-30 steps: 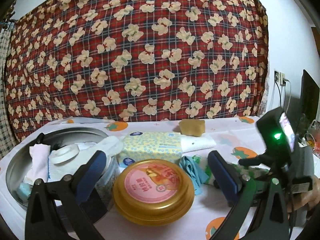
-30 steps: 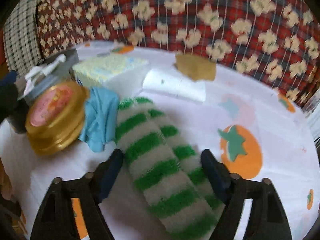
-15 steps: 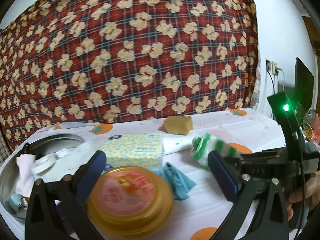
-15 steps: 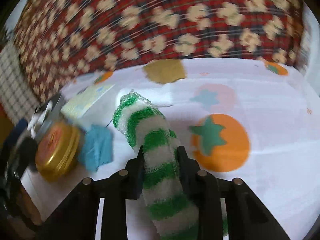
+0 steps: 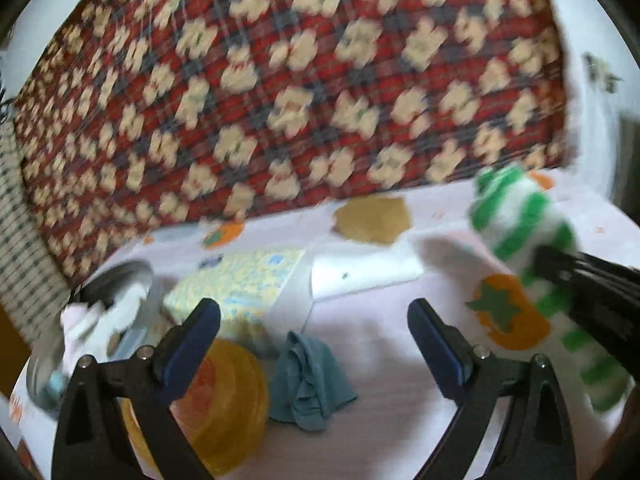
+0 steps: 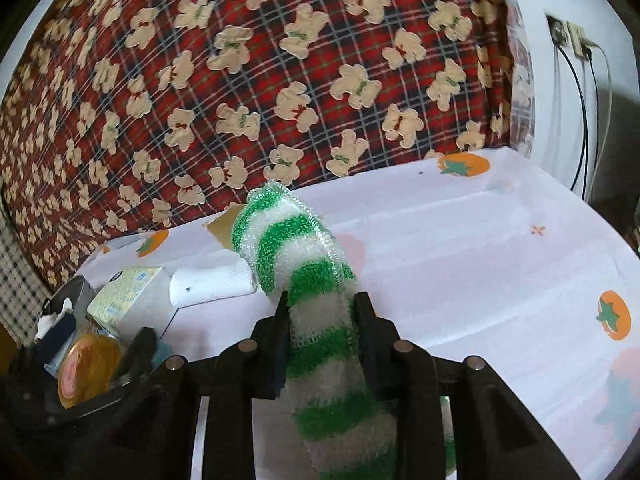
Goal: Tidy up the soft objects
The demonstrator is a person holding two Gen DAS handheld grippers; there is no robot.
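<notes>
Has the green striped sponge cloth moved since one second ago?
Yes. The green striped sponge cloth lay flat on the tablecloth; now the right claw holds it lifted clear of that cloth.

i note the green-and-white striped sponge cloth (image 6: 316,280) is fuzzy, netted at its edge. the tablecloth (image 6: 460,248) looks smooth and matt. the teal rag (image 5: 308,380) is soft, crumpled cloth. the gold lid (image 6: 86,370) seems glossy plastic, though blurred. the bowl (image 5: 132,276) is shiny metal.
</notes>
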